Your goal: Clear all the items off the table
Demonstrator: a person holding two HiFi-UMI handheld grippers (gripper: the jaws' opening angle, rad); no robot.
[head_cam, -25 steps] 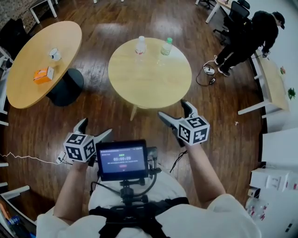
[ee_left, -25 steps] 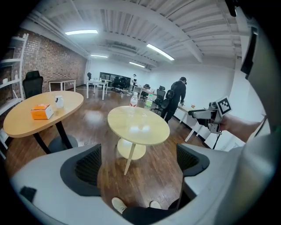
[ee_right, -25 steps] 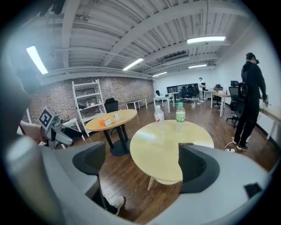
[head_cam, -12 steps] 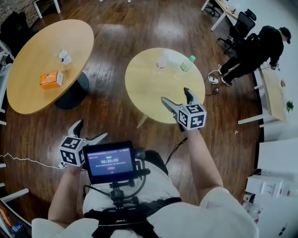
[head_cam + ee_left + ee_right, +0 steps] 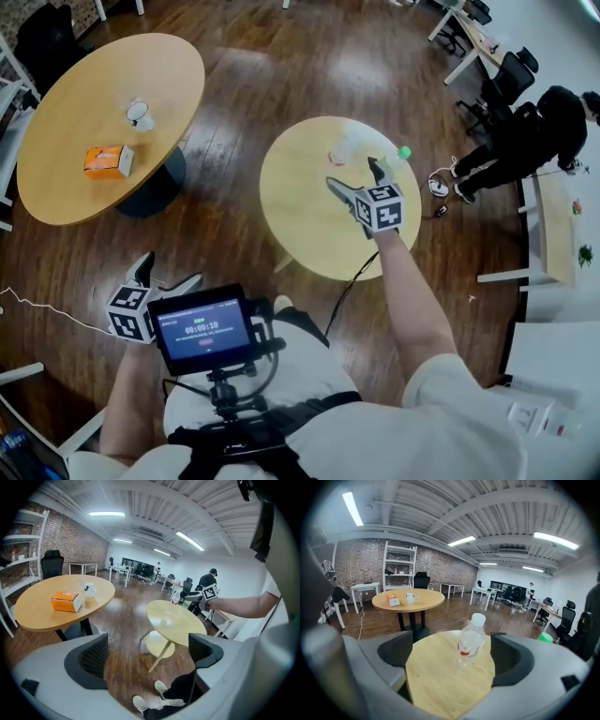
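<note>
A clear water bottle (image 5: 342,148) with a white cap stands on the small round wooden table (image 5: 300,216), near its far edge. A second bottle with a green cap (image 5: 399,155) stands to its right. My right gripper (image 5: 352,176) hovers over the table just short of the clear bottle, jaws open and empty. In the right gripper view the clear bottle (image 5: 471,641) stands ahead, framed between the two pads but beyond them. My left gripper (image 5: 169,274) hangs low at the left over the floor, open and empty, away from the table.
A larger round table (image 5: 56,159) at the left carries an orange box (image 5: 108,161) and a white cup (image 5: 141,114). A person in black (image 5: 534,141) bends near white desks and office chairs at the right. A cable (image 5: 47,309) lies on the wooden floor.
The view has closed in on the small table. My right gripper has advanced over the tabletop towards the clear bottle. My left gripper has sunk lower and to the left.
</note>
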